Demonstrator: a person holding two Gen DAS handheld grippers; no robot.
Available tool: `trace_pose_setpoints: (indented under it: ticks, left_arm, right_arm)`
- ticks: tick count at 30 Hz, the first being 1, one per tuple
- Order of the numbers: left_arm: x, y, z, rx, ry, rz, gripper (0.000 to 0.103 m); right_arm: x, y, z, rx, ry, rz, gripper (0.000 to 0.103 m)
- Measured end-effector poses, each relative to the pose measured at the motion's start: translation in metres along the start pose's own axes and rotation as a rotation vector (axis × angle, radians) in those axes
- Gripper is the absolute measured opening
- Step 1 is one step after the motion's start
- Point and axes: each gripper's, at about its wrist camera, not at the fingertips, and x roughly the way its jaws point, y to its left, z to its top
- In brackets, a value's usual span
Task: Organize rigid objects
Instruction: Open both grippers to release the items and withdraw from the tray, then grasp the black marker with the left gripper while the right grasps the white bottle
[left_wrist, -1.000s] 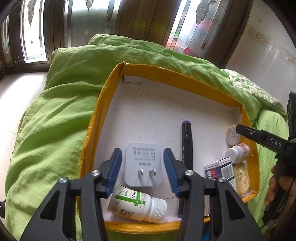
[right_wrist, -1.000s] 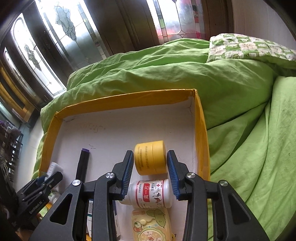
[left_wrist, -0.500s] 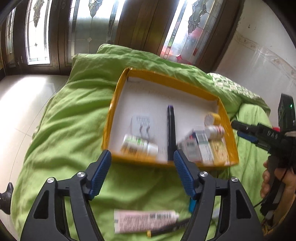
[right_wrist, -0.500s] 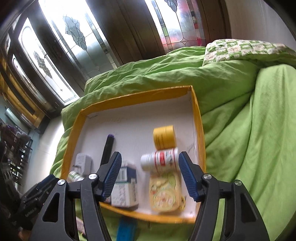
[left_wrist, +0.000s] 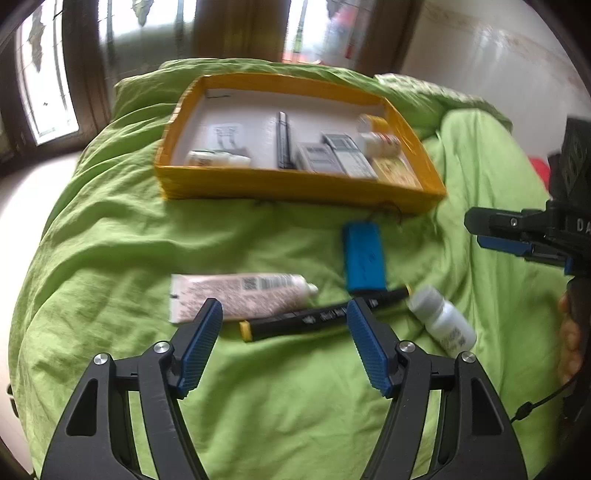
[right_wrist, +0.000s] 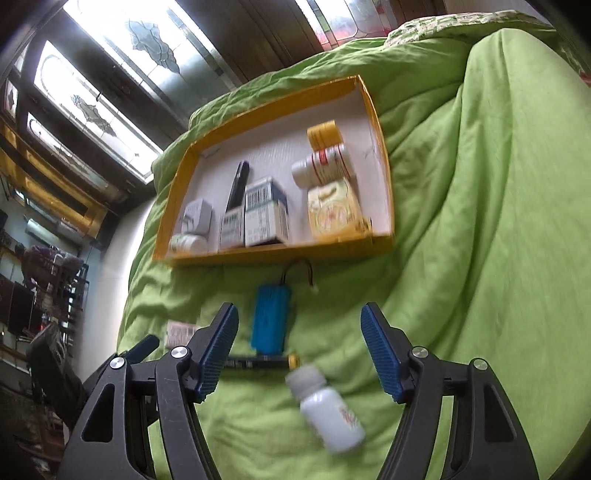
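Green bedding (left_wrist: 110, 266) supports the whole work area. Over the last second both claws have drawn back from the yellow cardboard tray (left_wrist: 295, 184): a second ago the left gripper (left_wrist: 284, 343) straddled the white plug adapter (left_wrist: 225, 134) inside the tray, and the right gripper (right_wrist: 299, 350) straddled the yellow jar (right_wrist: 324, 134). Both items now lie in the tray, well ahead of the fingertips. Both claws are spread wide and carry nothing.

The withdrawal indicates that one placement cycle is finished and the next pick is due. Four items remain loose on the bedding:

- black marker (left_wrist: 325, 317), lying across the gap between the left fingers;
- pink tube (left_wrist: 240, 295), just beyond the left fingertip, touching the marker;
- blue battery pack (right_wrist: 269, 321), ahead of the right claw, wires toward the tray;
- white bottle (right_wrist: 328, 410), on its side between the right fingers.

Motion blur softens both views, so the bottle label cannot be read. Probable next targets: marker for the left claw, bottle for the right.
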Motion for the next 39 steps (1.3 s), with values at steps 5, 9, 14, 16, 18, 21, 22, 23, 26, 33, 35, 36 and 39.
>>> trace_pose_setpoints:
  ticks: [5,9,14,16,18,21,22,23,26,33,35,36,39]
  left_arm:
    - [0.001,-0.042,-0.006,0.231,-0.005,0.031,0.07]
    - [0.014,-0.058,-0.002,0.332,0.041,0.029,0.069]
    - [0.039,-0.07,0.0,0.425,0.108,0.035,0.062]
    - [0.046,-0.076,-0.001,0.476,0.117,0.042,0.043]
    - [0.053,-0.08,-0.002,0.495,0.155,0.043,0.035]
    - [0.053,-0.08,0.0,0.463,0.177,0.017,0.031]
    - [0.051,-0.077,0.002,0.416,0.193,-0.008,0.028]
    - [0.048,-0.072,0.003,0.358,0.211,-0.033,0.026]
    - [0.033,-0.053,0.002,0.222,0.239,-0.073,0.022]
    - [0.002,-0.003,-0.026,-0.024,0.226,-0.091,0.016]
    - [0.006,0.001,-0.026,-0.065,0.238,-0.116,0.016]
    - [0.01,0.004,-0.026,-0.07,0.237,-0.116,0.016]
    - [0.017,0.002,-0.03,-0.061,0.244,-0.096,0.016]
  right_arm:
    - [-0.001,0.003,-0.028,-0.053,0.052,0.009,0.064]
    - [0.005,0.001,-0.038,-0.063,0.073,0.001,0.064]
    - [0.005,-0.006,-0.038,-0.037,0.058,-0.01,0.064]
    - [0.006,-0.009,-0.038,-0.024,0.057,-0.014,0.064]
    - [0.007,-0.012,-0.037,-0.017,0.061,-0.019,0.064]
    - [0.009,-0.014,-0.037,-0.016,0.066,-0.021,0.064]
    - [0.009,-0.014,-0.037,-0.017,0.068,-0.02,0.064]
    - [0.009,-0.015,-0.037,-0.018,0.068,-0.019,0.064]
    - [0.009,-0.015,-0.037,-0.023,0.077,-0.015,0.064]
    - [0.021,0.001,-0.045,-0.087,0.16,-0.013,0.049]
    - [0.031,0.008,-0.052,-0.128,0.205,-0.041,0.048]
    - [0.036,0.01,-0.056,-0.145,0.227,-0.062,0.046]
    - [0.049,0.01,-0.064,-0.171,0.273,-0.11,0.036]
